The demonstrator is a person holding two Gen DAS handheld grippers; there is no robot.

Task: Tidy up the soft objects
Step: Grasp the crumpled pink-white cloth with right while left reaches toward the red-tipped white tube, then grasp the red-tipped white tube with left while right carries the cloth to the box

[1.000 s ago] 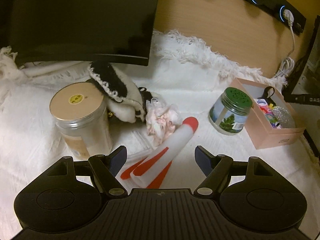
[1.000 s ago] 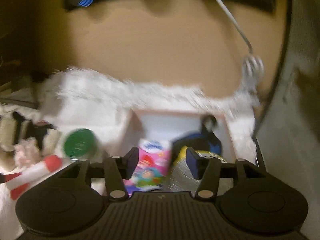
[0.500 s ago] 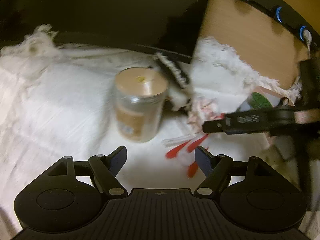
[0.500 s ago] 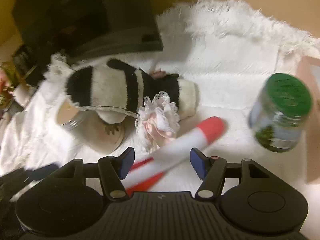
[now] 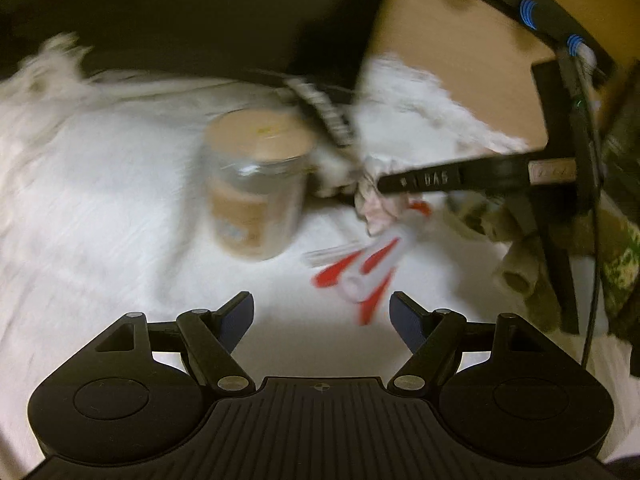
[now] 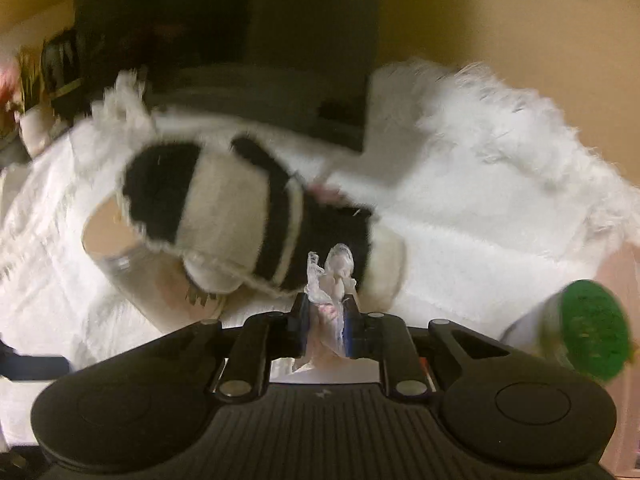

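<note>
Swinging over from the box, the right gripper (image 6: 326, 330) has just been closing and now pinches the frilly white-and-pink cloth (image 6: 332, 280), in front of the black-and-white plush (image 6: 240, 216). A tan-lidded jar (image 5: 256, 184) stands left, a green-lidded jar (image 6: 592, 336) right, the red-and-white rocket (image 5: 368, 268) beneath. The left gripper (image 5: 322, 316) hangs with jaws apart above the white blanket (image 5: 100, 200).

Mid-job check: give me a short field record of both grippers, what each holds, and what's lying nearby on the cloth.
right gripper: jaws have just closed, shut on the lacy pink-white fabric piece
left gripper: open, empty, over the white cloth
striped plush: black and white, just behind the fabric piece, leaning on the tan-lid jar
toy rocket: white with red fins, lying on the cloth ahead of the left gripper
green-lid jar: upright, to the right gripper's right
view quality: both blurred
</note>
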